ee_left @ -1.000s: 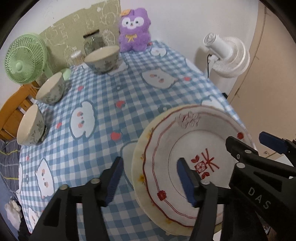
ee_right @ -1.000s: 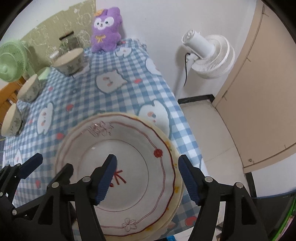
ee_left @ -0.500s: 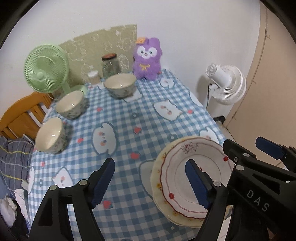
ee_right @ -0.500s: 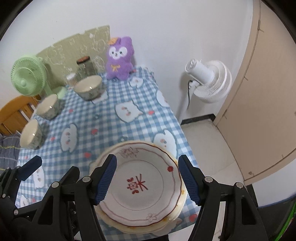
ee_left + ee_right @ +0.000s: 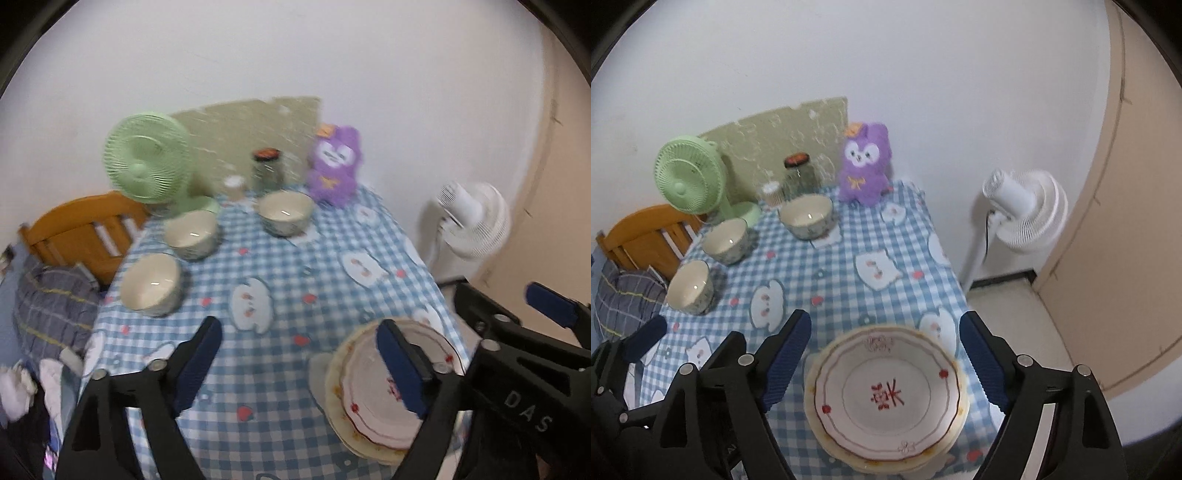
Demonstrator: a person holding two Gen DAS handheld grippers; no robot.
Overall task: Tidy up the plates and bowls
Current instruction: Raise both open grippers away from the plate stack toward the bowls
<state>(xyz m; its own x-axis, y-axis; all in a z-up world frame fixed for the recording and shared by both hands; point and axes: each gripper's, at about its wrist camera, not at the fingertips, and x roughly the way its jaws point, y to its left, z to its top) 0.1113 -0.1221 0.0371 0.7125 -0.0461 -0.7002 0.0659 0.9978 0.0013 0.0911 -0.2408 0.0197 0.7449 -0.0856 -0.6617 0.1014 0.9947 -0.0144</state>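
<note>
A stack of plates (image 5: 886, 395), the top one white with red rings and a red mark, lies on the checked tablecloth (image 5: 849, 295) at its near right corner. Three cream bowls stand apart along the far left: one (image 5: 807, 216) by the jar, one (image 5: 726, 240) in the middle, one (image 5: 689, 286) nearest. My right gripper (image 5: 886, 343) hangs high above the plates, its jaws opening with nothing held. My left gripper (image 5: 299, 354) hovers left of the plate stack (image 5: 373, 402), its jaws opening too and empty. The left wrist view is blurred.
At the table's back stand a green fan (image 5: 690, 181), a jar (image 5: 798, 175), a small cup (image 5: 772, 194) and a purple plush toy (image 5: 864, 166). A white fan (image 5: 1023, 210) stands on the floor at right, by a beige door (image 5: 1126, 221). A wooden chair (image 5: 642, 236) is at left.
Both grippers have risen and drawn back from the plate stack, which now looks smaller and lower in view. Both pairs of jaws stand wider apart. The plates and bowls have not moved.
</note>
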